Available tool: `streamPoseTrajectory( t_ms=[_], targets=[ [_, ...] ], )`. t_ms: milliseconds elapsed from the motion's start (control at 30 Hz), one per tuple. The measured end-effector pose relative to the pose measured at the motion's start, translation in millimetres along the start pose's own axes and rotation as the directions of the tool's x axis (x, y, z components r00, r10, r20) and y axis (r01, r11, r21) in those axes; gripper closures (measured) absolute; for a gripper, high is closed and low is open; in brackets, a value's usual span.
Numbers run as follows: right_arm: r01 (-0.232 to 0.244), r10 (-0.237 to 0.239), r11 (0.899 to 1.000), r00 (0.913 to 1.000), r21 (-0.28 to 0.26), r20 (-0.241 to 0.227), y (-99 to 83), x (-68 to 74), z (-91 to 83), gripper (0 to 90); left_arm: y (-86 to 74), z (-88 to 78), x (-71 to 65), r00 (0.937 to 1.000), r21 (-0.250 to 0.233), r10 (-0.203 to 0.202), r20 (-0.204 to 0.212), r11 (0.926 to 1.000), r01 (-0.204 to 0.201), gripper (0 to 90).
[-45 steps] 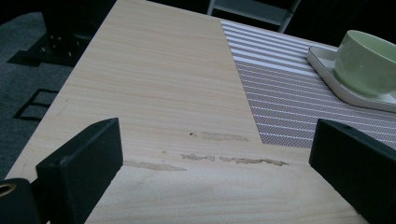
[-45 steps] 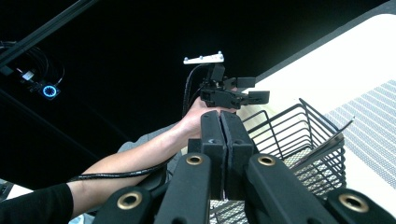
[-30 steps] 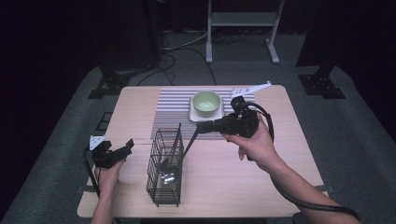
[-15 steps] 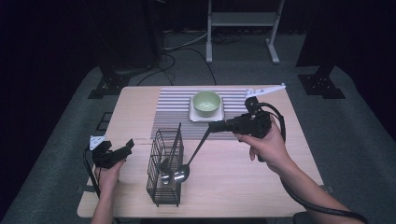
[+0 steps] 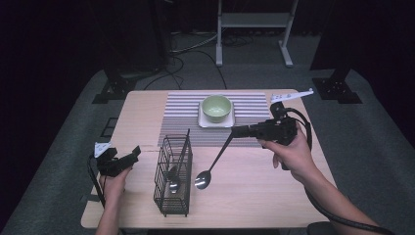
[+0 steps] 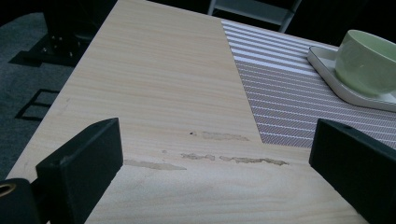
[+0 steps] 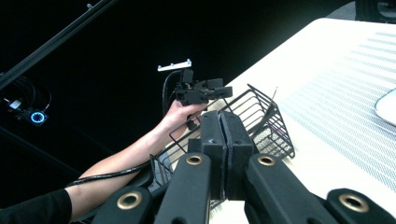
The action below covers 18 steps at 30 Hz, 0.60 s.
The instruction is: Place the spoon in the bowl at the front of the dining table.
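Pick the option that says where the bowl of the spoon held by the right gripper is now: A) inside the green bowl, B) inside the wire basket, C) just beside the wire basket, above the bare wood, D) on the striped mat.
C: in the high view the right gripper holds the spoon slanting down, its bowl end beside the wire basket, over the bare table.

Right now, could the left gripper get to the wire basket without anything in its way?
Probably yes. The left gripper sits open just left of the basket, with bare table between them; the spoon hangs on the basket's far side.
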State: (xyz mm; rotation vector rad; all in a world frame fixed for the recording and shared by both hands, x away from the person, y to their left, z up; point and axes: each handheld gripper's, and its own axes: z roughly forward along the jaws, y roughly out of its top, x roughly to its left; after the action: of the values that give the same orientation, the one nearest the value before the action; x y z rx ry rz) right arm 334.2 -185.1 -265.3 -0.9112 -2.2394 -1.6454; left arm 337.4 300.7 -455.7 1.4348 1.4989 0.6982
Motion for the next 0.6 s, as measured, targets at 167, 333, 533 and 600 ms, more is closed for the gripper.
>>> streamPoseTrajectory(
  t_ms=[167, 333, 533, 600],
  targets=[
    [-0.017, 0.017, 1.0, 0.9998, -0.005, 0.006, -5.3, -7.5, -3.6, 89.1, 0.0, 0.2, -0.3, 1.0, 0.001, 0.001, 0.001, 1.0, -0.001, 1.6],
    [-0.034, 0.034, 0.999, 0.9993, -0.005, 0.017, -10.2, -12.8, -7.8, 89.1, 0.2, 0.1, 0.0, 1.0, -0.002, -0.001, 0.0, 1.0, 0.001, 1.6],
    [-0.042, 0.042, 0.999, 0.9989, -0.003, 0.022, -14.3, -17.3, -11.5, 89.1, 0.1, 0.2, 0.0, 1.0, 0.0, 0.001, 0.001, 1.0, -0.001, 1.6],
    [-0.044, 0.044, 0.999, 0.9987, -0.002, 0.025, -15.9, -19.0, -11.9, 89.1, 0.2, 0.2, -0.2, 1.0, 0.0, 0.002, 0.001, 1.0, -0.002, 1.6]
  ],
)
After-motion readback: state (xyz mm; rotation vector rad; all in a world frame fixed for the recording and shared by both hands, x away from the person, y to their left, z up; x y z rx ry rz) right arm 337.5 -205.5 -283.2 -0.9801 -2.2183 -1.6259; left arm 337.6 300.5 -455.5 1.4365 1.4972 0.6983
